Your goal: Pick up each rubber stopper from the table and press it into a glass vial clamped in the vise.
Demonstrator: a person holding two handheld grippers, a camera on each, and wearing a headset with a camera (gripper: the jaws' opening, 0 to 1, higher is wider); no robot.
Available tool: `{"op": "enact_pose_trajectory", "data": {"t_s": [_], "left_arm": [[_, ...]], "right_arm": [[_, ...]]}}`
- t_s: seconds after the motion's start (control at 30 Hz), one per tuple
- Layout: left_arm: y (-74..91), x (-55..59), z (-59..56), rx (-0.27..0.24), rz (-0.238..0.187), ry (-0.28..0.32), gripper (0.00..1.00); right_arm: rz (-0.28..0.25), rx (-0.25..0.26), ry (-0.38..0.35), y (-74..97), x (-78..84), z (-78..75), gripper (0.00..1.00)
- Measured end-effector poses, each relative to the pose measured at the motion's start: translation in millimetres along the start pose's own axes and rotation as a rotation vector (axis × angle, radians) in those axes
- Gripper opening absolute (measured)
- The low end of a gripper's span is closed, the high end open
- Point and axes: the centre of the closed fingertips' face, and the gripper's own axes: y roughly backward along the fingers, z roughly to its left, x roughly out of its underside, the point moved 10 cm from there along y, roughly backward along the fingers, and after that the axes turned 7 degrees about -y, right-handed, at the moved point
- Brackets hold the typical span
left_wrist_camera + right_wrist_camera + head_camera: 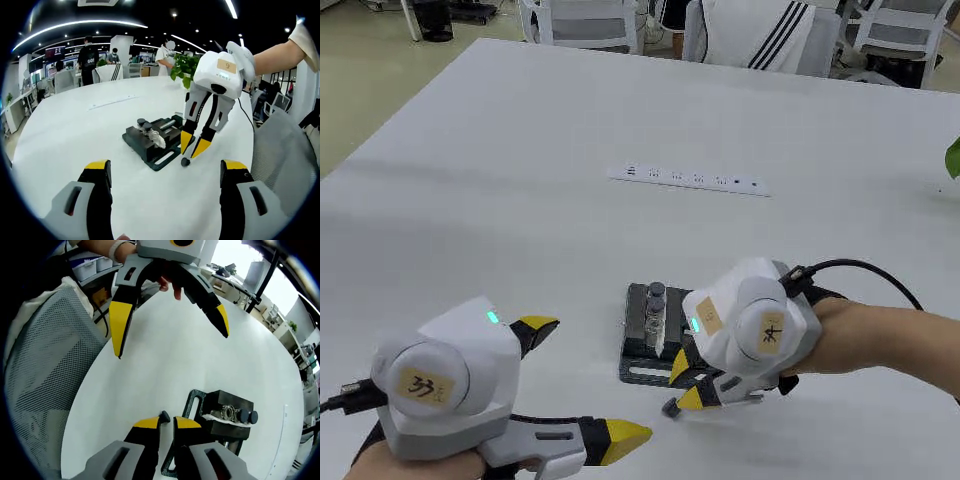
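Note:
A small black rubber stopper (670,408) (185,162) (164,416) lies on the white table beside the black vise (638,368) (150,145) (227,412). Two glass vials (655,305) (144,125) (245,416) stand clamped in the vise, each with a dark stopper on top. My right gripper (682,390) (193,147) (167,424) points down at the loose stopper. Its yellow tips are a narrow gap apart, and the stopper sits just beyond them at the left tip. My left gripper (592,378) (166,166) (172,337) hovers wide open nearer to me, holding nothing.
A white power strip (685,180) lies across the middle of the table. Chairs (585,22) stand along the far edge and a mesh chair (45,365) at the near side. A green plant (185,65) is at the right. A black cable (865,270) trails from the right gripper.

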Motion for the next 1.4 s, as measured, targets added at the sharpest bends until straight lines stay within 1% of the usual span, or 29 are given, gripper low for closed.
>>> {"op": "enact_pose_trajectory", "data": {"t_s": [0.03,0.1,0.3,0.33,0.5,0.6,0.7,0.8,0.83,0.87,0.97,1.03,1.07,1.13,1.23,1.27,1.3,1.33,1.37,1.4], "left_arm": [[0.4,0.4,-0.7,-0.001,0.001,0.003,0.89],[1.3,0.9,-0.8,-0.004,0.003,0.005,0.89],[3.4,4.1,0.0,-0.012,0.005,0.014,0.89],[3.7,4.6,0.3,-0.013,0.004,0.015,0.89],[4.1,6.8,0.3,-0.017,0.008,0.02,0.89],[3.8,7.8,0.7,-0.017,0.008,0.02,0.89],[3.5,7.6,0.0,-0.017,0.008,0.02,0.89],[4.0,8.0,0.0,-0.019,0.008,0.025,0.88],[4.3,8.2,-0.4,-0.02,0.007,0.03,0.88],[5.1,8.4,-1.3,-0.019,0.001,0.04,0.87],[5.7,10.0,-2.7,-0.019,-0.001,0.048,0.87],[5.6,10.8,-4.4,-0.019,0.002,0.054,0.87],[5.6,11.0,-5.0,-0.017,0.001,0.057,0.86],[5.6,11.9,-5.7,-0.015,-0.003,0.075,0.86],[5.3,11.7,-5.6,-0.014,-0.01,0.109,0.85],[5.3,11.5,-4.4,-0.017,-0.014,0.128,0.85],[5.3,11.3,-3.3,-0.017,-0.016,0.137,0.85],[5.2,10.7,-2.7,-0.015,-0.02,0.146,0.85],[4.5,9.3,-3.2,-0.014,-0.022,0.152,0.84],[4.2,8.5,-3.1,-0.013,-0.024,0.156,0.84]], "right_arm": [[0.002,-0.008,0.011,-2.0,0.2,0.4,0.05],[0.008,-0.008,0.02,-4.5,1.1,0.2,0.02],[0.02,-0.022,0.031,-10.7,4.2,-2.7,0.01],[0.02,-0.022,0.036,-8.0,2.8,-2.6,0.0],[0.021,-0.03,0.046,-8.5,2.4,-2.8,0.0],[0.031,-0.029,0.065,-8.4,3.1,-3.6,0.0],[0.037,-0.026,0.078,-8.5,4.3,-3.9,0.0],[0.031,-0.014,0.094,-9.5,4.8,-3.2,0.0],[0.04,-0.016,0.085,-9.4,5.8,-2.3,0.0],[0.024,-0.016,0.068,-9.2,5.0,-1.4,0.0],[0.019,-0.006,0.059,-9.6,6.2,-1.3,0.0],[0.003,-0.009,0.03,-9.8,6.4,0.6,0.0],[0.001,-0.004,0.028,-9.1,6.5,1.4,0.0],[-0.025,0.002,0.008,-8.4,6.4,3.7,0.0],[-0.044,0.049,0.015,-3.1,5.8,6.3,0.0],[-0.058,0.08,0.023,0.3,5.0,6.5,0.0],[-0.063,0.1,0.023,3.2,4.9,6.9,0.0],[-0.071,0.135,0.016,6.5,4.9,6.3,0.0],[-0.082,0.143,0.013,11.2,4.8,7.9,0.0],[-0.096,0.171,0.02,14.5,4.4,7.4,0.0]]}}
